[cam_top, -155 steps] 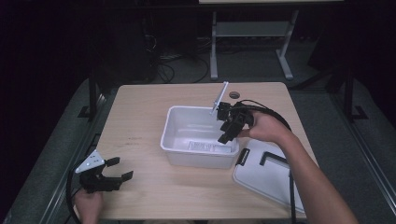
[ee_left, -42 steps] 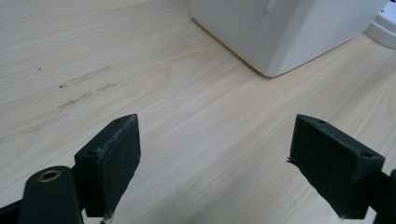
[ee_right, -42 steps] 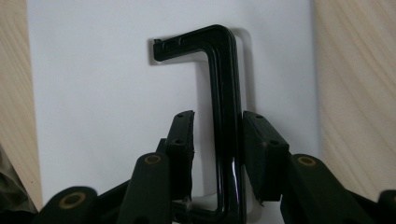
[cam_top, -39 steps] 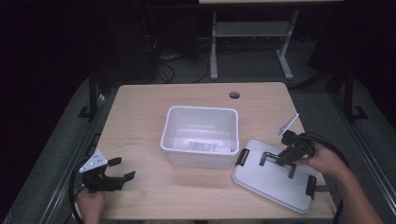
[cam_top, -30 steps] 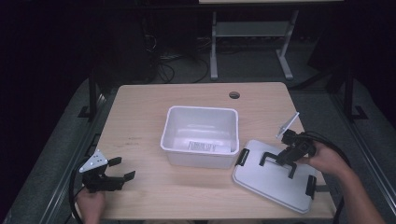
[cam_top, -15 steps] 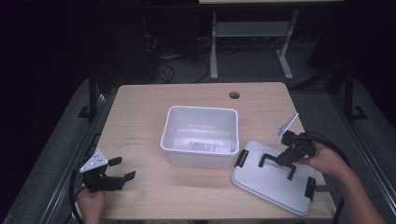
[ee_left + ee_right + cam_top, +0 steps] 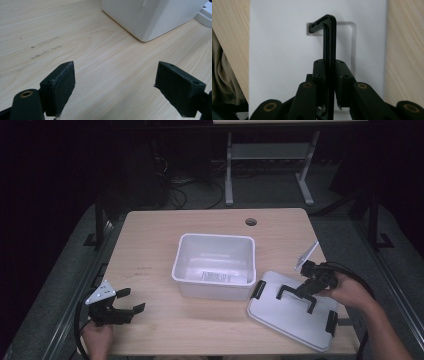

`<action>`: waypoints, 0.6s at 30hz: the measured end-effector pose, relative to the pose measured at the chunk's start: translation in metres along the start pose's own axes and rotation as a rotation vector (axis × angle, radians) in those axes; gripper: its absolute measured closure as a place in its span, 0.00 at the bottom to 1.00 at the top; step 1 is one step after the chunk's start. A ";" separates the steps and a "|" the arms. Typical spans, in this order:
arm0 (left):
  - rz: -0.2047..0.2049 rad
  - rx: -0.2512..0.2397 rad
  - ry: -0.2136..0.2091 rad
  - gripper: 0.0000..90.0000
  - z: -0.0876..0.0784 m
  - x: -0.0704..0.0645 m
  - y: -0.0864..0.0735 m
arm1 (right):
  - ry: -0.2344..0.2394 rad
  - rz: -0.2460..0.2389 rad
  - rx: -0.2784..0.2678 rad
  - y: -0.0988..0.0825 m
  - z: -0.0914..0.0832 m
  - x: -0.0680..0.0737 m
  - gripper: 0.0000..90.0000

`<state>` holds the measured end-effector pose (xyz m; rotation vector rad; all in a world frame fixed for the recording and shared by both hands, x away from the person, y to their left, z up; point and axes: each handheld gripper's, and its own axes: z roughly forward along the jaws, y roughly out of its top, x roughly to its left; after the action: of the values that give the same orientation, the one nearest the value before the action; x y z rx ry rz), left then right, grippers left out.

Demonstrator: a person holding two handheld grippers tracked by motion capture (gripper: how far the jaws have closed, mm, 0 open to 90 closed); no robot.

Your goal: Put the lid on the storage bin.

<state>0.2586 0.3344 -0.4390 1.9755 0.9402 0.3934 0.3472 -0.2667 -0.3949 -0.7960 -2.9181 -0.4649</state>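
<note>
On the table (image 7: 150, 240), the white bin (image 7: 215, 265) bears an unreadable label (image 7: 217, 277).

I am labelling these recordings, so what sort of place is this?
Probably a lab or workshop: a bare wooden table with a cable hole, loose cables on the floor, and a metal stand behind.

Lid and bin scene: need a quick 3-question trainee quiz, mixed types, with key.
1. True or false: the right gripper is shut on the lid handle.
2. Where does the lid lie relative to the white bin? A) on top of it B) on the table to its right C) inside it
3. What is between the jaws of the left gripper?

Key: 1 true; 2 B; 3 nothing, they stand open above bare table.
</note>
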 end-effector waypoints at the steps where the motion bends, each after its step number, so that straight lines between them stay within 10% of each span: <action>1: 0.000 0.000 -0.001 0.17 0.000 0.000 0.000 | 0.000 -0.002 -0.002 0.000 -0.001 0.000 0.89; 18: -0.001 -0.002 -0.002 0.17 0.000 0.000 0.000 | -0.018 -0.008 -0.017 0.001 -0.008 0.001 0.91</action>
<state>0.2590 0.3340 -0.4389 1.9730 0.9390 0.3918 0.3470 -0.2678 -0.3868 -0.7945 -2.9385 -0.4867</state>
